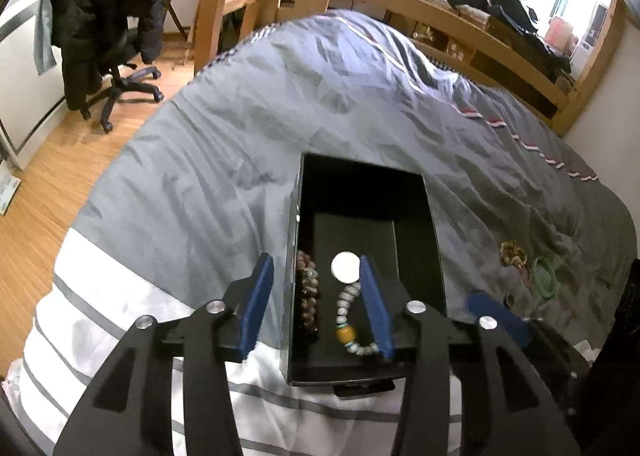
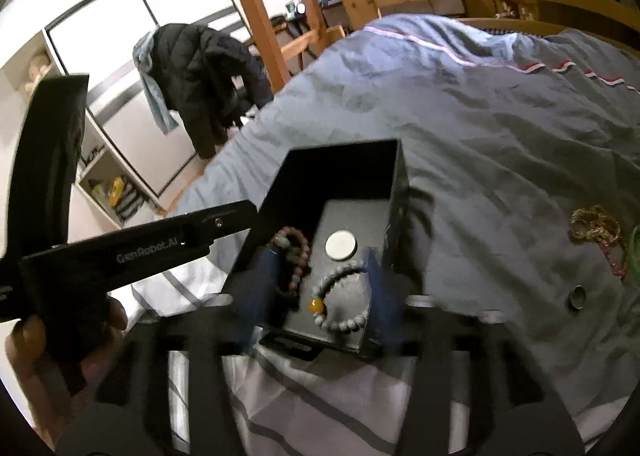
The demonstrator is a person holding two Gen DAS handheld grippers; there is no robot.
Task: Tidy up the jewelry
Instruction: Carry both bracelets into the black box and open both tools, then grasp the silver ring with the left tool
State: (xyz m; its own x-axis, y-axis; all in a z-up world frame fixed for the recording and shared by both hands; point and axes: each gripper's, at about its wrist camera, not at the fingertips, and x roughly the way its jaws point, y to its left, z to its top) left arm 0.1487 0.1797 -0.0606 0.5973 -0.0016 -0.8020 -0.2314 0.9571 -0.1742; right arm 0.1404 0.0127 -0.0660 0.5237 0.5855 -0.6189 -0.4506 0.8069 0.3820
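A black open box [image 1: 430, 215] [image 2: 394, 175] lies on the grey duvet. Inside are a grey bead bracelet with an amber bead [image 1: 346, 320] [image 2: 340, 296], a brown bead bracelet [image 1: 307, 288] [image 2: 294, 256] and a white disc [image 1: 345, 266] [image 2: 340, 245]. My left gripper [image 1: 320, 308] is open, its fingers straddling the box's left wall. My right gripper [image 2: 324, 288] is open over the box, blurred. On the duvet to the right lie a gold and pink chain pile [image 1: 513, 254] [image 2: 598, 232], a green bangle [image 1: 545, 276] and a metal ring [image 2: 577, 298].
The duvet [image 1: 280, 127] covers a wooden-framed bed [image 1: 460, 27]. An office chair with a black jacket [image 1: 104, 15] stands on the wood floor at left. The left gripper's body [image 2: 120, 252] crosses the right wrist view at left.
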